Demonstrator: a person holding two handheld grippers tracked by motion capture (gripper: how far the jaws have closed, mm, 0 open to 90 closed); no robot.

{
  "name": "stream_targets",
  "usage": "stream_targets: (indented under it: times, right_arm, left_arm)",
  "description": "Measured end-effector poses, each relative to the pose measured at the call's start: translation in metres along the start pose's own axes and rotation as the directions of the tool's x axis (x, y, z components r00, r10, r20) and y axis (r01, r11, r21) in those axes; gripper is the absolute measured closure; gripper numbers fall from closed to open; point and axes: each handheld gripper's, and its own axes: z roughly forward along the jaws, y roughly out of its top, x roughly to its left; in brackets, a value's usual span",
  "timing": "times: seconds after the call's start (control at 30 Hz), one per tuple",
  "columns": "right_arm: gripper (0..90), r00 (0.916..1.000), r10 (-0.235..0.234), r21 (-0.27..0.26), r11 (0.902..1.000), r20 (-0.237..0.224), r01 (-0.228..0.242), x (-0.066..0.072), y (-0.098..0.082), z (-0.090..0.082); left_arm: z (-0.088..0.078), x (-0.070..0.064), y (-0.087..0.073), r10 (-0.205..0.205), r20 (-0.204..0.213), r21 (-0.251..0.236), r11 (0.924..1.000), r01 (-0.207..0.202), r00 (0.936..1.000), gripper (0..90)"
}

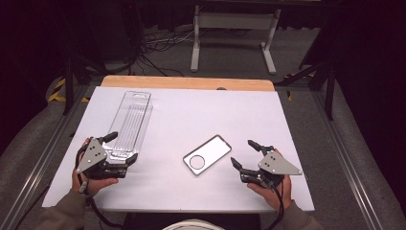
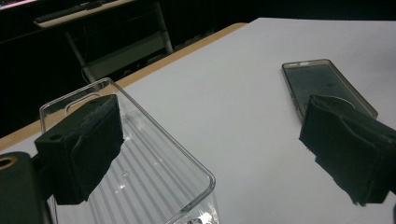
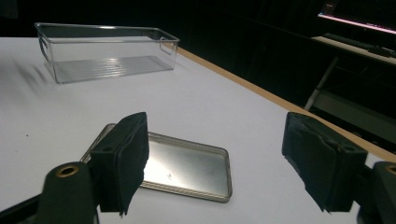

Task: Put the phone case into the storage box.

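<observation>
A: Which items lie on the worktop [image 1: 191,191], taking the phone case [image 1: 207,154] as the landmark?

B: The phone case, a clear shell with a round cut-out, lies flat on the white sheet near the front edge. A long clear plastic bin [image 1: 130,125] with a ribbed floor lies well to the left of the case and runs away toward the far edge, clear of the case.

A: Where is the left tool [image 1: 123,151]?

B: Well to the left of the case, at the near end of the bin. In the left gripper view one jaw stands over the bin's open interior and the other hangs over bare sheet, with the case [image 2: 327,86] beyond it. The jaws stand apart, with the bin's near corner between them; whether the pads touch the bin's wall cannot be told.

A: And the right tool [image 1: 244,154]?

B: Just to the right of the case, pointing at it. In the right gripper view the case [image 3: 182,165] lies flat ahead of the jaws and the bin [image 3: 107,49] stands far beyond it. The jaws are spread wide and empty, clear of the case.
</observation>
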Motion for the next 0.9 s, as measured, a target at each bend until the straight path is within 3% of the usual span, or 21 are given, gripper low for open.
stream_targets:
  times: [0.27, 0.53, 0.63, 0.83, 0.9]
  right_arm:
    - [26.5, 0.9999, -0.013, 0.016, 0.9998, -0.006, 0.013, 0.001, -0.003, 0.005]
    - [26.9, 0.9997, 0.016, 0.035, 0.9993, -0.021, -0.015, -0.007, 0.0, 0.02]
    - [29.3, 0.9992, 0.03, 0.04, 0.9988, -0.025, -0.029, -0.012, 0.003, 0.034]
    - [34.2, 0.9977, 0.066, 0.047, 0.9967, -0.014, -0.066, -0.023, 0.015, 0.073]
    - [44.5, 0.9969, 0.077, 0.06, 0.9953, -0.015, -0.076, -0.028, 0.017, 0.086]
  left_arm:
    - [-0.001, -0.003, -0.002, -0.001, 0.006, -0.009, 1.0, 0.001, 1.0, 5.3]
    - [-0.004, -0.003, -0.005, -0.009, 0.008, -0.007, 0.9999, 0.009, 0.9999, 4.8]
    - [-0.007, -0.002, -0.005, -0.011, 0.009, -0.026, 0.9996, 0.012, 0.9999, 5.2]
    - [-0.003, -0.002, -0.006, -0.005, 0.014, -0.017, 0.9998, 0.005, 0.9999, 5.5]
    - [-0.004, -0.003, -0.007, -0.015, 0.014, -0.018, 0.9997, 0.016, 0.9998, 5.6]
